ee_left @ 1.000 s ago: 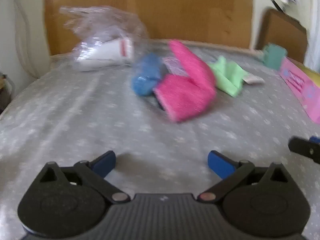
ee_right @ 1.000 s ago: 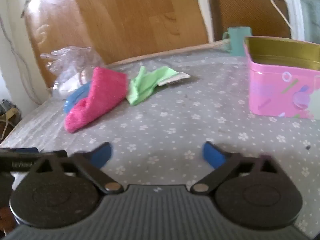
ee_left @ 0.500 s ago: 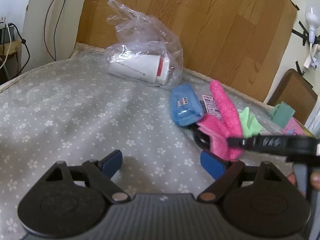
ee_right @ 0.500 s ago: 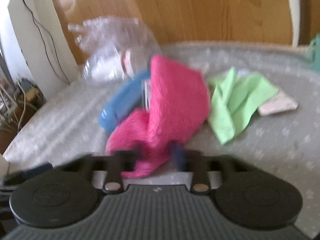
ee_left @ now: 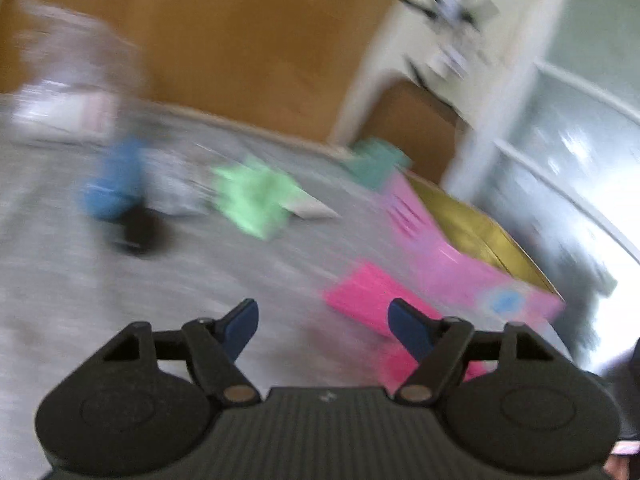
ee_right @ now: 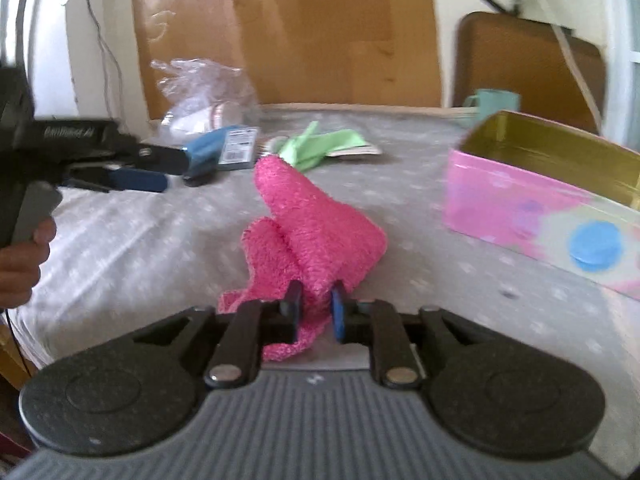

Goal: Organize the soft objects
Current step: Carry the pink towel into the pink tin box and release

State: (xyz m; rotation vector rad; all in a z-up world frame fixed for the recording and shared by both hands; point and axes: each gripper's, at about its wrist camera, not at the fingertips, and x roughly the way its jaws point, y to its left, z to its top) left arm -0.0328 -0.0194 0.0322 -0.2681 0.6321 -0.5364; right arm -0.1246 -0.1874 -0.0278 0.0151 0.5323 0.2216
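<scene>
A fluffy pink towel (ee_right: 316, 236) lies bunched on the grey flowered tablecloth (ee_right: 132, 248). My right gripper (ee_right: 316, 312) is shut on its near end; the pads still press the cloth while the jaws are opening. In the blurred left wrist view the pink towel (ee_left: 360, 296) shows just beyond my left gripper (ee_left: 324, 316), behind its right fingertip. That gripper's jaws are closing with nothing between them. From the right wrist the left gripper (ee_right: 174, 170) reaches in at mid left, held by a hand (ee_right: 20, 264). A green cloth (ee_right: 320, 144) (ee_left: 252, 196) lies farther back.
An open pink tin (ee_right: 520, 200) (ee_left: 460, 256) with a gold inside stands to the right. A blue case (ee_right: 212, 148), a plastic bag (ee_right: 204, 88) with a white bottle and a teal mug (ee_right: 496, 100) sit at the back. A wooden board leans behind the table.
My right gripper closed on the pink towel and dragged it away from the blue case toward the pink tin. My left gripper swung right and its jaws narrowed.
</scene>
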